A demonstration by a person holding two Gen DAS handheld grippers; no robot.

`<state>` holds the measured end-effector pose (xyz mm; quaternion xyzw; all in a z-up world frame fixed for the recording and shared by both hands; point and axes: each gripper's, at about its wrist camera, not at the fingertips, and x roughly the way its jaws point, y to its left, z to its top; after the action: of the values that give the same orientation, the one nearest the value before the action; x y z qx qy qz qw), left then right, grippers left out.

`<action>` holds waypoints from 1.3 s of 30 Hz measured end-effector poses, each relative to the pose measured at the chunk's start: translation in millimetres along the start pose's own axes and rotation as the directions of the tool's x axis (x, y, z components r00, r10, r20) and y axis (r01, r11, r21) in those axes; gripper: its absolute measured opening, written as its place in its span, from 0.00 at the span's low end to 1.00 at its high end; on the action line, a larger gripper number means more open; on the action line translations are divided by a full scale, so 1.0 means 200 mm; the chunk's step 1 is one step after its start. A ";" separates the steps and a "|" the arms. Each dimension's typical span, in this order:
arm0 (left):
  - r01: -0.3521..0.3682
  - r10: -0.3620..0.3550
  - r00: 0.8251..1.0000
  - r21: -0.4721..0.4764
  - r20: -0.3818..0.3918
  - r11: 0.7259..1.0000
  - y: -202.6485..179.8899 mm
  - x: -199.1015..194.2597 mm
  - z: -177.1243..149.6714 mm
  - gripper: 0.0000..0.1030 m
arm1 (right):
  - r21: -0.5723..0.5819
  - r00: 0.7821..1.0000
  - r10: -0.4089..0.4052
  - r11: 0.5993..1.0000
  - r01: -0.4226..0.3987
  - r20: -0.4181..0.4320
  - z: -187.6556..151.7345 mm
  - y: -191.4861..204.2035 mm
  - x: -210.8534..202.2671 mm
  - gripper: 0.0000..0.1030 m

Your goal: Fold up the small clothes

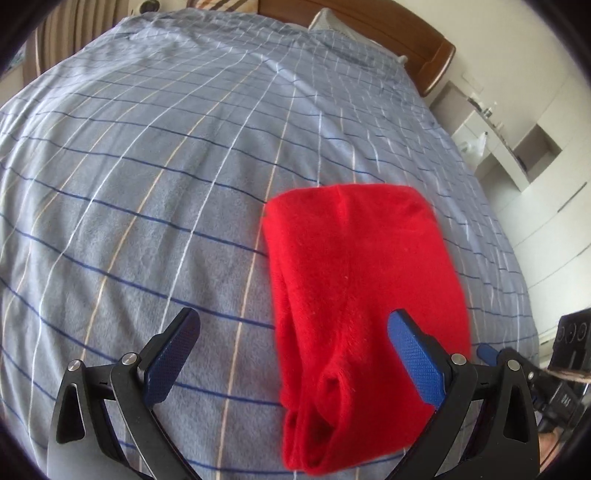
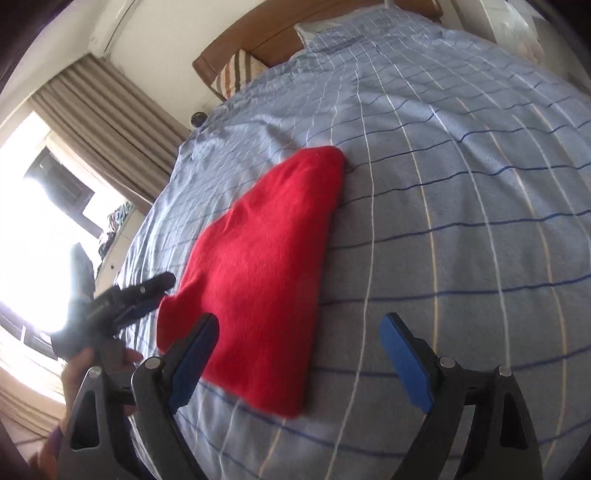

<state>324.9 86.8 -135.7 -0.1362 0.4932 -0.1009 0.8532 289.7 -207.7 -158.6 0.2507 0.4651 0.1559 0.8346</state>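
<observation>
Red garment (image 1: 354, 295), a small fleecy piece already doubled over, lies flat on the checked bedspread (image 1: 147, 184), and we judge the folding close to done. Our left gripper (image 1: 291, 354) hangs over its near end with jaws spread wide, one blue pad over bare bedspread and the other over the red cloth, gripping nothing. Our right gripper (image 2: 299, 358) is likewise wide open and empty, with the garment's near edge lying between its fingers below.

To finish well, we should take the near edge at both corners together, lift only slightly, and carry it evenly to the far edge so the layers stay square; fleece like this probably bunches if dragged.

We count one garment, two grippers, one bedspread, and two pillows by the wooden headboard (image 2: 258, 40): one striped (image 2: 236, 70), one pale (image 2: 317, 29).
</observation>
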 end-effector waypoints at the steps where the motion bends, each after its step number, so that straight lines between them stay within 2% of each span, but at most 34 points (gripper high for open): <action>1: -0.011 0.011 1.000 0.006 -0.014 1.000 0.01 0.03 0.01 0.99 | 0.047 0.999 0.032 0.998 -0.031 -0.016 0.05 -0.02 0.07 0.86; 5: -0.016 0.019 0.998 0.056 -0.054 0.998 0.02 0.10 0.00 0.98 | 0.177 0.992 0.110 0.979 -0.098 -0.059 0.15 -0.05 0.31 0.85; 6: -0.007 0.010 0.999 0.061 -0.050 0.998 0.03 0.10 0.00 0.98 | 0.171 0.992 0.094 0.982 -0.080 -0.078 0.16 -0.03 0.36 0.76; 7: 0.002 0.001 0.999 0.064 -0.045 0.998 0.02 0.11 0.00 0.94 | 0.135 0.994 0.062 0.990 -0.049 -0.095 0.18 0.00 0.40 0.52; 8: 0.021 -0.017 0.999 0.071 -0.049 0.997 0.02 0.11 -0.01 0.70 | 0.070 0.994 0.006 0.998 0.001 -0.111 0.19 0.05 0.43 0.38; 9: 0.056 -0.050 0.996 0.087 -0.069 0.995 -0.01 0.13 -0.02 0.49 | -0.019 0.990 -0.078 0.997 0.076 -0.115 0.19 0.12 0.44 0.33; 10: 0.091 -0.082 0.992 0.101 -0.096 0.991 -0.03 0.15 -0.02 0.17 | -0.113 0.983 -0.158 0.983 0.147 -0.093 0.18 0.19 0.45 0.29; 11: 0.052 -0.043 0.996 0.130 -0.074 0.990 -0.07 0.14 -0.03 0.17 | -0.214 0.973 -0.224 0.955 0.207 -0.059 0.16 0.28 0.45 0.28; 12: 0.020 -0.012 0.999 0.168 -0.047 0.986 -0.10 0.13 -0.05 0.16 | -0.326 0.952 -0.304 0.901 0.286 -0.007 0.12 0.37 0.45 0.26; 14: -0.012 0.014 1.000 0.196 -0.009 0.980 -0.14 0.07 -0.07 0.15 | -0.508 0.909 -0.399 0.761 0.404 0.124 0.03 0.54 0.44 0.25; 15: -0.007 0.004 1.000 0.193 0.012 0.981 -0.14 0.03 -0.07 0.14 | -0.555 0.895 -0.411 0.710 0.434 0.174 -0.01 0.60 0.42 0.24; 16: 0.008 -0.016 0.999 0.190 0.037 0.982 -0.14 -0.03 -0.07 0.14 | -0.575 0.890 -0.406 0.685 0.447 0.208 -0.04 0.63 0.39 0.24; 18: 0.038 -0.055 0.995 0.189 0.083 0.981 -0.15 -0.16 -0.06 0.14 | -0.566 0.899 -0.361 0.699 0.437 0.249 -0.05 0.68 0.27 0.24; 21: 0.068 -0.097 0.986 0.205 0.135 0.976 -0.20 -0.30 -0.02 0.15 | -0.530 0.906 -0.298 0.737 0.419 0.301 0.02 0.71 0.10 0.24; 22: 0.065 -0.095 0.986 0.209 0.134 0.976 -0.22 -0.30 0.01 0.19 | -0.508 0.913 -0.281 0.763 0.400 0.297 0.06 0.71 0.07 0.24; 23: 0.046 -0.071 0.991 0.210 0.116 0.977 -0.23 -0.27 0.02 0.30 | -0.479 0.923 -0.267 0.794 0.374 0.279 0.11 0.68 0.05 0.26; 24: 0.012 -0.032 0.995 0.211 0.091 0.977 -0.24 -0.22 0.02 0.40 | -0.446 0.931 -0.263 0.822 0.354 0.254 0.15 0.63 0.04 0.35; 25: -0.042 0.025 0.997 0.214 0.078 0.976 -0.24 -0.18 0.01 0.62 | -0.419 0.938 -0.273 0.842 0.341 0.214 0.19 0.58 0.06 0.57; 26: -0.102 0.084 0.993 0.224 0.087 0.969 -0.24 -0.15 -0.02 0.68 | -0.391 0.934 -0.309 0.849 0.355 0.177 0.21 0.51 0.09 0.71; 27: -0.154 0.131 0.985 0.239 0.110 0.959 -0.23 -0.15 -0.06 0.68 | -0.359 0.925 -0.344 0.852 0.380 0.163 0.20 0.43 0.07 0.84; 28: -0.188 0.158 0.979 0.259 0.133 0.947 -0.22 -0.17 -0.12 0.70 | -0.335 0.920 -0.359 0.857 0.392 0.159 0.18 0.36 0.04 0.84; 32: -0.281 0.213 0.946 0.289 0.243 0.915 -0.23 -0.34 -0.36 0.94 | -0.341 0.907 -0.386 0.840 0.421 0.168 -0.01 0.20 -0.17 0.84; 34: -0.304 0.212 0.930 0.302 0.299 0.904 -0.27 -0.46 -0.48 0.99 | -0.353 0.906 -0.385 0.834 0.424 0.179 -0.12 0.18 -0.28 0.85; 36: -0.324 0.215 0.916 0.310 0.338 0.894 -0.33 -0.56 -0.56 1.00 | -0.358 0.904 -0.378 0.830 0.427 0.201 -0.23 0.20 -0.39 0.86; 39: -0.371 0.257 0.896 0.291 0.362 0.882 -0.41 -0.69 -0.65 1.00 | -0.360 0.894 -0.374 0.821 0.444 0.247 -0.36 0.28 -0.55 0.89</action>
<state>142.0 34.4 -58.3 0.0874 0.3411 -0.0233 0.9357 169.7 -195.9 -81.3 -0.0226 0.3942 0.0447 0.9176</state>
